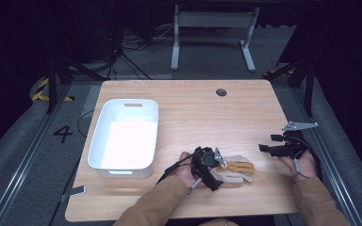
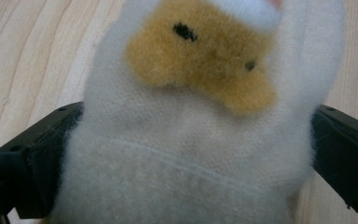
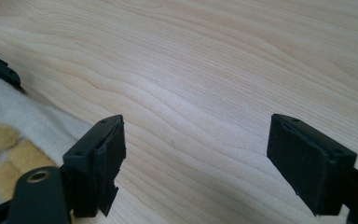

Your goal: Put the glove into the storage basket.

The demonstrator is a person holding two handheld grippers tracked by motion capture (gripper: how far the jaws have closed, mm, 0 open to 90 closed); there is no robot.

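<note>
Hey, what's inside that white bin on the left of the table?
The white bin looks empty: its pale floor shows with nothing lying in it. The inside of its near wall is hidden from the high view. The fuzzy glove lies outside it, on the table.

Wooden table (image 1: 188, 113) bears white bin (image 1: 125, 136), fuzzy glove (image 1: 235, 170)

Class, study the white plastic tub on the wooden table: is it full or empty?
Empty. In the high view, the white plastic tub shows only its bare white floor; the fluffy white-and-tan mitten lies on the table outside it.
</note>
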